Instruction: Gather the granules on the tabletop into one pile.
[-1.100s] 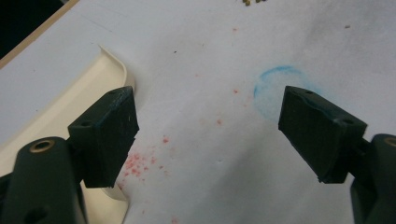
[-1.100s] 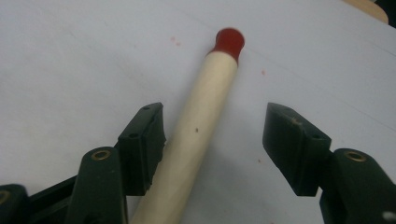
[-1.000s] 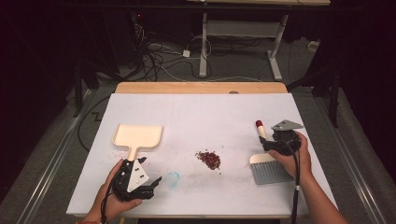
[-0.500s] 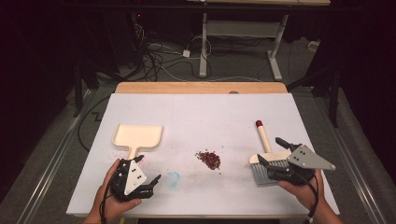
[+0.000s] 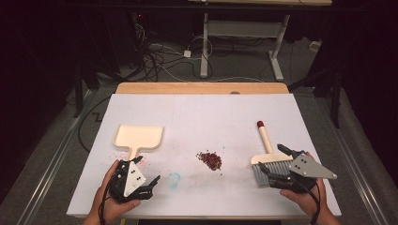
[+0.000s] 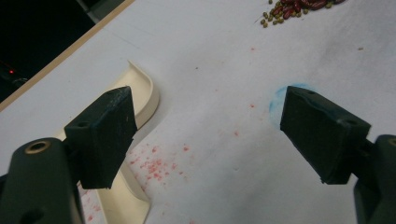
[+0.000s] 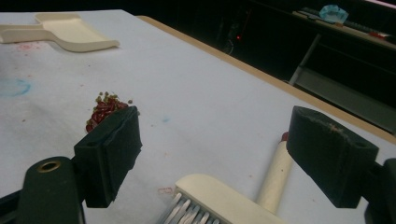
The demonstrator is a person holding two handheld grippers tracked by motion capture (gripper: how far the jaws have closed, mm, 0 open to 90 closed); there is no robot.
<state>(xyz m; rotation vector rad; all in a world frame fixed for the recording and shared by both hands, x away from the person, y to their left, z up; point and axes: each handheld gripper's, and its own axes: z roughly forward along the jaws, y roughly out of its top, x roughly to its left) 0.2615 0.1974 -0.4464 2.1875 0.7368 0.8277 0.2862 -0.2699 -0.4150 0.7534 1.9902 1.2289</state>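
A cream dustpan [image 5: 138, 136] lies at the left of the white table [image 5: 202, 112], handle toward me. My left gripper [image 5: 152, 185] hovers just right of that handle, open and with nothing in it; in the left gripper view [image 6: 210, 135] the dustpan [image 6: 142, 93] sits behind its left jaw. A small pile of red and green beans [image 5: 210, 160] lies mid-table. At the right lies a cream brush [image 5: 267, 150] with a red-tipped handle. My right gripper [image 5: 274, 165] stands over the brush head. Its jaws have just been opening, and the brush [image 7: 219, 200] lies below them, untouched [image 7: 215, 154].
A faint blue mark [image 5: 173, 179] and red specks stain the table near the left gripper. A wooden edge [image 5: 202, 87] borders the far side. Beyond it are desk legs and cables on the dark floor.
My right gripper has come back from the brush handle toward the near edge and now sits over the brush head with wider jaws. The left hand has stayed put.
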